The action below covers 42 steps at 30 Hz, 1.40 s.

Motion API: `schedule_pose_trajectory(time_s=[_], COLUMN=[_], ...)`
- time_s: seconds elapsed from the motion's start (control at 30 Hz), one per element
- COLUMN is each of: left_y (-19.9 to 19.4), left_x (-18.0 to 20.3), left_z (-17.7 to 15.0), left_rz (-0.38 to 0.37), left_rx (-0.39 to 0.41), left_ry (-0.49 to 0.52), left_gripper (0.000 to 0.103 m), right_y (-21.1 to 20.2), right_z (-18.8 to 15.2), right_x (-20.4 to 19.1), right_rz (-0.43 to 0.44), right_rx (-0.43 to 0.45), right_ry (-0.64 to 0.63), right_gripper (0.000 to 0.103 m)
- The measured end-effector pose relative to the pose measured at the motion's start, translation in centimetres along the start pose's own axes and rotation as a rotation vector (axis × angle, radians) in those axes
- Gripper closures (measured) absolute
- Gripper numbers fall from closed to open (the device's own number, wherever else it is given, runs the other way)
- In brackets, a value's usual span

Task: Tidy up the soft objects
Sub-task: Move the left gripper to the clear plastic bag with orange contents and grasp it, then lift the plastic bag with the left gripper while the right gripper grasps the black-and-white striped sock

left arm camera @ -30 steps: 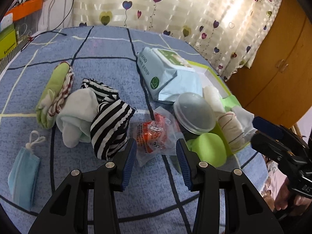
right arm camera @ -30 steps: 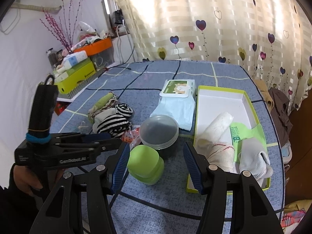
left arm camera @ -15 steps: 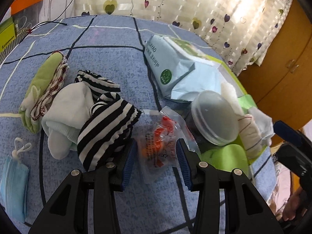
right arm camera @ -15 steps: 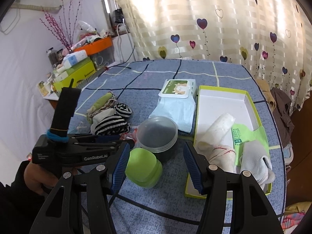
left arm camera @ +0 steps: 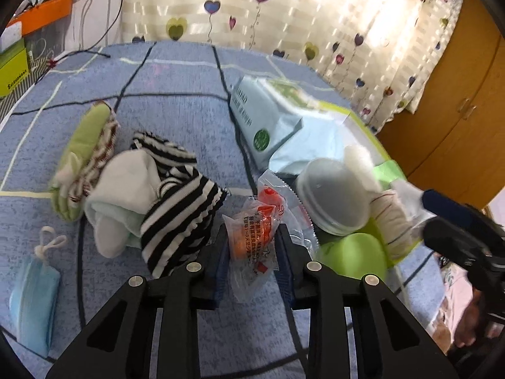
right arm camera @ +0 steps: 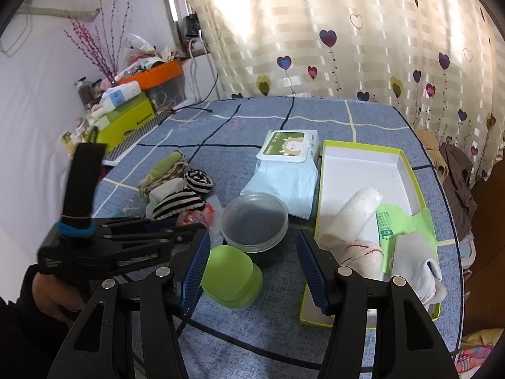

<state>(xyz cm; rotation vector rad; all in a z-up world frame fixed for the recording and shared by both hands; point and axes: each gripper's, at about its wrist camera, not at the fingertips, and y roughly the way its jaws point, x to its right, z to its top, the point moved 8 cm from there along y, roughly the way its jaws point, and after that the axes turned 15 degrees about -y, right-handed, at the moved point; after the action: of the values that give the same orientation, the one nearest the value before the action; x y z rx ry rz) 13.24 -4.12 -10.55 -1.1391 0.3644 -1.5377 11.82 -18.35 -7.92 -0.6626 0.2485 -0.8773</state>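
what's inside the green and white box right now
In the box: a rolled white towel, a green packet, a pale grey sock and a red-stitched cloth. Anything beneath them is hidden.

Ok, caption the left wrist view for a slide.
Left tool closing on a clear packet with orange contents, beside striped socks on a blue cloth.

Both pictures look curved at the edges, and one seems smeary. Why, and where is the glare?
Left wrist view: wide lens bows the bed; motion blur smears the wipes pack and clear tub; the curtain is washed out by backlight. Right wrist view: same bowing, sharper; the curtain glows; the green box is evenly lit.
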Motion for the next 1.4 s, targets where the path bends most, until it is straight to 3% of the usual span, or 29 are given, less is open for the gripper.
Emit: schedule_pose_trajectory(time_s=[0.33,0.67,1.1,1.4], left_y=[-5.1,-8.4,-9.1,-8.7], left_x=[-1.8,-7.3,-11.4,-12.0], left_z=[0.8,2.9,3.5,3.6], left_rz=[-0.042,-0.002,0.002,-0.008], left_rx=[0.091,0.193,0.220,0.208], left_ry=[-0.037,-0.138,-0.215,-0.225], left_gripper=[0.074,0.074,0.074,0.074], right_y=[0.3,3.6,11.1,14.5], right_z=[1.0,3.4,5.1,4.2], right_x=[-1.9,-6.0,-10.4,-10.6], right_rz=[0.007,0.061,0.156,0.134], right_rx=[-0.005,-0.038,-0.148,-0.252], right_ry=[-0.030,-0.121,-0.174,-0.193], right_gripper=[0.046,0.046,0.046,0.046])
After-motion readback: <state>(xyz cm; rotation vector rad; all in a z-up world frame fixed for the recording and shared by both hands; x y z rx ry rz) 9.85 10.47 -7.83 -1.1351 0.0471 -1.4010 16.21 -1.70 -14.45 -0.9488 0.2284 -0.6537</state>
